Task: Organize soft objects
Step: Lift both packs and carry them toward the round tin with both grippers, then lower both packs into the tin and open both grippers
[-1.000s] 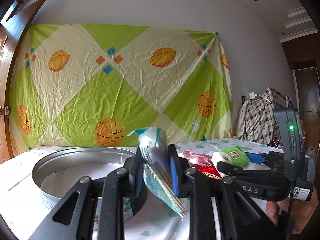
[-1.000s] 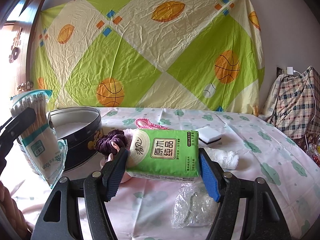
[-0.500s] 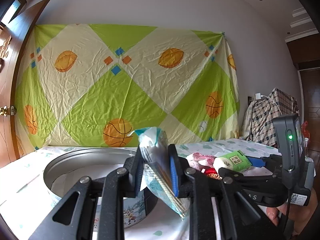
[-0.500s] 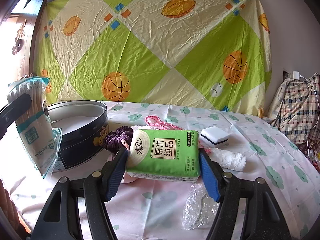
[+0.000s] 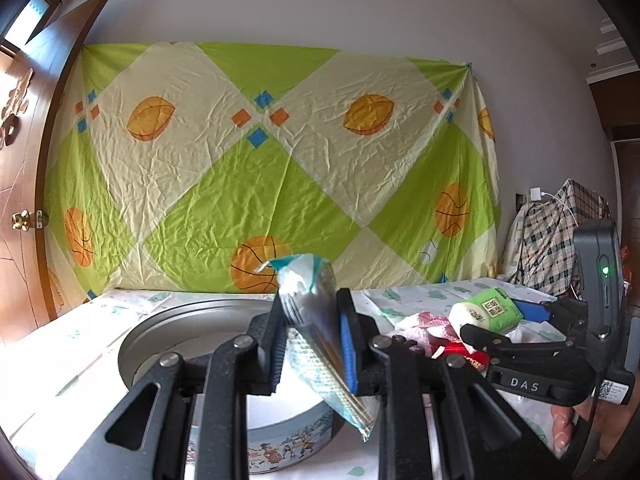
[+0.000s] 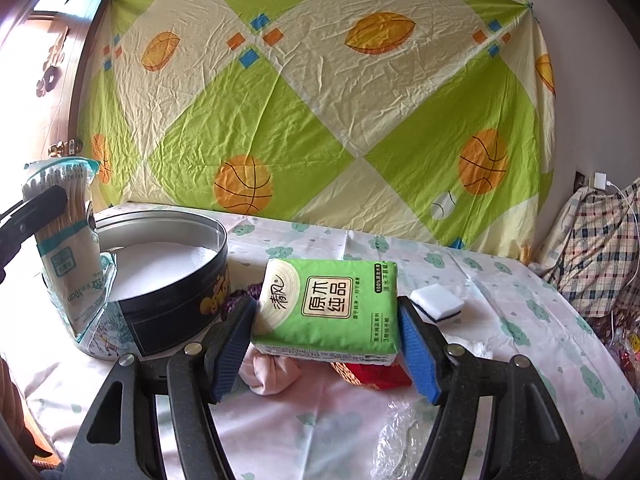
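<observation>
My left gripper (image 5: 312, 340) is shut on a clear bag of cotton swabs (image 5: 320, 328) and holds it above the near rim of a round metal tin (image 5: 168, 328). The bag also shows at the left of the right wrist view (image 6: 68, 248), beside the tin (image 6: 176, 276). My right gripper (image 6: 328, 336) is shut on a green tissue pack (image 6: 328, 304), lifted above the table. The pack also shows in the left wrist view (image 5: 486, 314), to the right of the tin.
Under the tissue pack lie a pink cloth (image 6: 272, 372), a red packet (image 6: 376, 376) and a purple scrunchie (image 6: 244, 296). A white sponge (image 6: 438, 304) and a clear plastic bag (image 6: 404, 444) lie to the right. A plaid cloth (image 6: 596, 256) hangs at far right.
Both grippers have risen and moved toward the tin with their loads. The tissue pack now hides more of the pile beneath it.
</observation>
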A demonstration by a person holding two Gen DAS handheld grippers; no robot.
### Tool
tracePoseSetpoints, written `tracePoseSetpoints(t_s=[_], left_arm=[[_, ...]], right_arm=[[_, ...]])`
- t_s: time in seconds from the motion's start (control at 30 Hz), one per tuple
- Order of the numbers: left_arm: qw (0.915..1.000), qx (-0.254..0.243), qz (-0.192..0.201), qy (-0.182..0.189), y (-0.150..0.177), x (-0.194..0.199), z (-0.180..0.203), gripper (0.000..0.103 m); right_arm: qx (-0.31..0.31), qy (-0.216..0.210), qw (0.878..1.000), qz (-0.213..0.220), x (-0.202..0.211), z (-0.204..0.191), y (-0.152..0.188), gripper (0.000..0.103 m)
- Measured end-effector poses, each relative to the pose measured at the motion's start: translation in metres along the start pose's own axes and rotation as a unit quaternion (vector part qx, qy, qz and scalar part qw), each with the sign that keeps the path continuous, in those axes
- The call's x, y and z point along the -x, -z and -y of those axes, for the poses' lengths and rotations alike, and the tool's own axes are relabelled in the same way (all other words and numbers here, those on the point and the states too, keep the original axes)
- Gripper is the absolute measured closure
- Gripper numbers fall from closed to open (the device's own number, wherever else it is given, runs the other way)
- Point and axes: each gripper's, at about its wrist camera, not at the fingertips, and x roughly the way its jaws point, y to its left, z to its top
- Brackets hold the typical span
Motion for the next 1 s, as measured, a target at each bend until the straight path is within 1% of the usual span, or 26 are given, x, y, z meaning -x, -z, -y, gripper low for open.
tracePoseSetpoints(t_s=[0.13,0.37,0.53,0.63,0.87,1.0], left_arm=[[0.9999,-0.004,-0.015,-0.004,-0.002,-0.006,-0.007,0.082],[0.9989,0.007,-0.047,-0.003,-0.009,-0.02,-0.028,0.082],[0.9977,0.004,-0.066,-0.012,-0.018,-0.033,-0.046,0.082],[0.997,-0.003,-0.074,-0.024,-0.023,-0.043,-0.056,0.082],[0.9944,-0.006,-0.1,-0.036,-0.029,-0.061,-0.079,0.082],[0.9919,-0.002,-0.122,-0.037,-0.029,-0.076,-0.088,0.082]], right_arm=[[0.012,-0.01,1.0,0.006,-0.002,-0.01,-0.011,0.032],[0.043,-0.028,0.998,0.023,-0.008,-0.036,-0.038,0.032],[0.055,-0.051,0.997,0.028,-0.017,-0.057,-0.061,0.032],[0.066,-0.06,0.996,0.031,-0.024,-0.072,-0.071,0.032],[0.081,-0.073,0.994,0.024,-0.042,-0.097,-0.08,0.032],[0.085,-0.079,0.993,0.013,-0.055,-0.105,-0.082,0.032]])
